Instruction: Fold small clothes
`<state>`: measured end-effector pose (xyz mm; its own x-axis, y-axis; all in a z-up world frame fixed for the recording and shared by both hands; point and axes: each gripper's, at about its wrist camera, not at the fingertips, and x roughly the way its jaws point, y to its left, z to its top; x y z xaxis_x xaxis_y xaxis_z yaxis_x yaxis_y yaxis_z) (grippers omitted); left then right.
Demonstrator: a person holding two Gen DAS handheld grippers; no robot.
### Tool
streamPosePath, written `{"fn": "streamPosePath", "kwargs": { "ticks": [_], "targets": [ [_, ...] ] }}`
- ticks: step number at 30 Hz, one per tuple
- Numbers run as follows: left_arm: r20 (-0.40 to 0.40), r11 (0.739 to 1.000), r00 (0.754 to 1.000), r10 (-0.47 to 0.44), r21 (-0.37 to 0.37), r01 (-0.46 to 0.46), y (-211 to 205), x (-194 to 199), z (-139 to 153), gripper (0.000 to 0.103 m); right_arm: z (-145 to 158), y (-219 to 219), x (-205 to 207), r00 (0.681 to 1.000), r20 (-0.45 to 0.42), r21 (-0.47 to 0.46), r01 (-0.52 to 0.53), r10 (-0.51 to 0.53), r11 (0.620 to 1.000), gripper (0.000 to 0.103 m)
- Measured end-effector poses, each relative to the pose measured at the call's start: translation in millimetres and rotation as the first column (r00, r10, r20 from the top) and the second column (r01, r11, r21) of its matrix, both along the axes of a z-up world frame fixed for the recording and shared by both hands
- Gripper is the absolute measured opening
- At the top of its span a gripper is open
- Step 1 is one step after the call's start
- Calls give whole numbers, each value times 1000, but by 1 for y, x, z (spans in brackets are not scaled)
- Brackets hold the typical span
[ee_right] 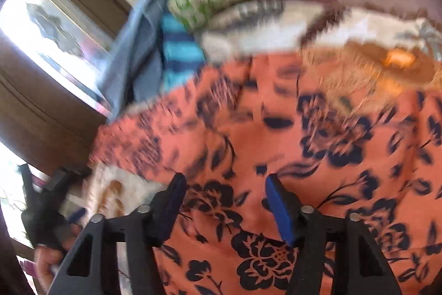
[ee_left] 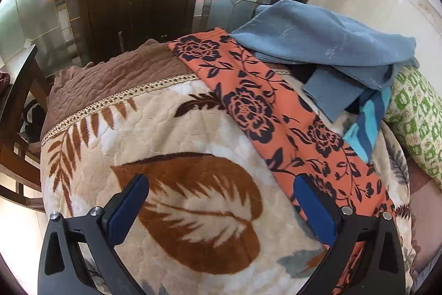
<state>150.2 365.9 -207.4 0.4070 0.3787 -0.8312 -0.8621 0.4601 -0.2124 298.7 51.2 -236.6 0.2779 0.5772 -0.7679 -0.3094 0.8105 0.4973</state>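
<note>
orange floral garment (ee_left: 265, 112) — navy rose print, laid in a long flat strip across the leaf-print blanket (ee_left: 176, 129) | left gripper (ee_left: 221, 184) released, over blanket beside it | right gripper (ee_right: 223, 181) released — over the garment

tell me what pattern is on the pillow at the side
Green blocky shapes on cream; the pillow shows sharpest in the left wrist view.

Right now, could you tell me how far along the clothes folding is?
Early. The orange floral garment lies as a long strip on the leaf-print blanket, possibly already folded lengthwise. Both the left gripper and right gripper are open, holding nothing. The blue-grey clothes pile looks unfolded.
</note>
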Motion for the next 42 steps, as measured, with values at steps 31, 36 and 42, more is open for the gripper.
{"fn": "streamPosePath", "kwargs": {
  "ticks": [31,36,42],
  "targets": [
    [319,940,945,-68,-298,168,101,10,-10,92,38,-190,-92,970,240,-54,-29,41,998,53],
    [339,895,941,-23,-412,170,116,34,-36,66,40,-196,-93,972,236,-50,4,7,999,53],
    [356,893,934,-24,-412,180,126,59,-55,58,31,-208,-76,980,189,-25,74,-68,997,53]
  ]
}}
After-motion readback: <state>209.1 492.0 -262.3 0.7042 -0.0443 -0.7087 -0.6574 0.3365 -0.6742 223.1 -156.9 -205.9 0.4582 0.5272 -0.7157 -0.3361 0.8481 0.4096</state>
